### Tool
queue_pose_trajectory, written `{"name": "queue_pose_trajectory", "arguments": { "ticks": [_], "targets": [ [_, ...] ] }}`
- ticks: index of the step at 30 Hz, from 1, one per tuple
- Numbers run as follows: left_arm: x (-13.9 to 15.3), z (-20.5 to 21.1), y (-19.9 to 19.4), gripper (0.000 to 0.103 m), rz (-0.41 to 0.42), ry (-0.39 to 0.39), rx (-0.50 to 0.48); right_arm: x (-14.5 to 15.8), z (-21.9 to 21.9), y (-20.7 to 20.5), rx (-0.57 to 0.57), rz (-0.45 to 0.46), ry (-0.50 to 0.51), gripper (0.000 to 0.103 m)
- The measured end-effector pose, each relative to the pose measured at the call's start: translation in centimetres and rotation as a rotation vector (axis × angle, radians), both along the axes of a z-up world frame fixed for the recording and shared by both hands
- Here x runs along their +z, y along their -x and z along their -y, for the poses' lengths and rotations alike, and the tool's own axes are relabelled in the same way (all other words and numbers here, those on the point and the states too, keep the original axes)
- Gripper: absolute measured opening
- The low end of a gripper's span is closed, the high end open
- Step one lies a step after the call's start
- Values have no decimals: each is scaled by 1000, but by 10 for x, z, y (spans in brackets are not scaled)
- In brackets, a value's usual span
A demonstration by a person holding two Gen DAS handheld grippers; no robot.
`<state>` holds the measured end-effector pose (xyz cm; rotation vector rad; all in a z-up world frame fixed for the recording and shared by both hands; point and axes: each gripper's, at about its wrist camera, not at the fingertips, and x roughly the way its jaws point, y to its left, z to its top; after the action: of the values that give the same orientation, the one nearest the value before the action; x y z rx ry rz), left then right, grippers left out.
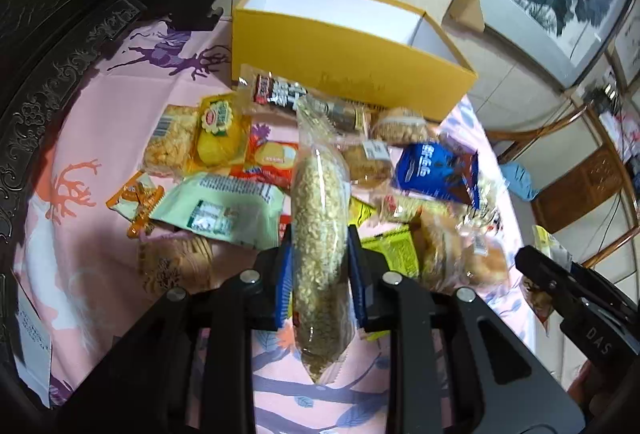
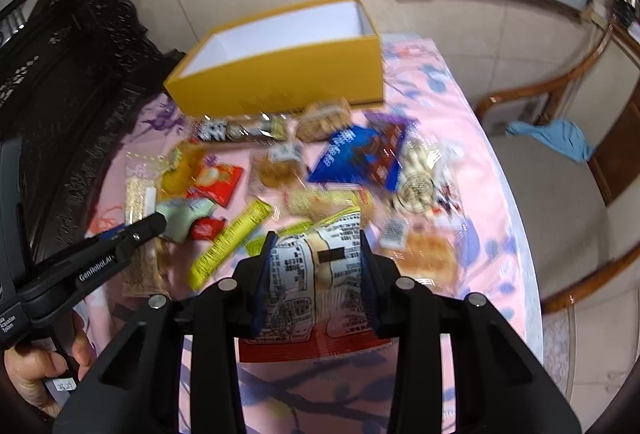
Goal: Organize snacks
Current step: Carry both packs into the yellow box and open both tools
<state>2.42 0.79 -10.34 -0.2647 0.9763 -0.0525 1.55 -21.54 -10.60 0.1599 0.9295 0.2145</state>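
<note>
Left tongs clamped on a long clear oat bar packet, lifted above the bench. Right tongs gripping a printed snack pack over scattered snacks, yellow box beyond.

wrist views: steeply down, near | shared: yellow box, snacks

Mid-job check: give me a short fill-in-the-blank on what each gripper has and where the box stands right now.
1. The left gripper is shut on a long clear packet of ____ snack.
2. The right gripper is shut on a packet whose bottom edge is ____.
3. The yellow box stands open, and its inside is ____.
4. The tablecloth is mostly ____.

Missing words: grainy; red; white; pink
</note>
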Motion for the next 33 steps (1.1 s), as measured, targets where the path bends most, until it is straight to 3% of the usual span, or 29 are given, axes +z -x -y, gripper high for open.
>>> {"name": "queue_pose_trajectory", "arguments": {
  "ticks": [6,12,20,26,33],
  "targets": [
    [16,-17,-6,24,2,52,19,14,-17,-11,54,44,1,38],
    [25,-14,-27,24,12,46,15,19,-19,-36,75,44,-15,38],
    [67,3,-131,24,66,4,18,56,-33,-148,80,102,-17,38],
    [81,3,-222,24,51,-45,55,68,-47,-235,50,97,20,38],
    [77,-11,-279,28,12,-71,45,66,-49,-281,50,102,40,40]
  ]
}}
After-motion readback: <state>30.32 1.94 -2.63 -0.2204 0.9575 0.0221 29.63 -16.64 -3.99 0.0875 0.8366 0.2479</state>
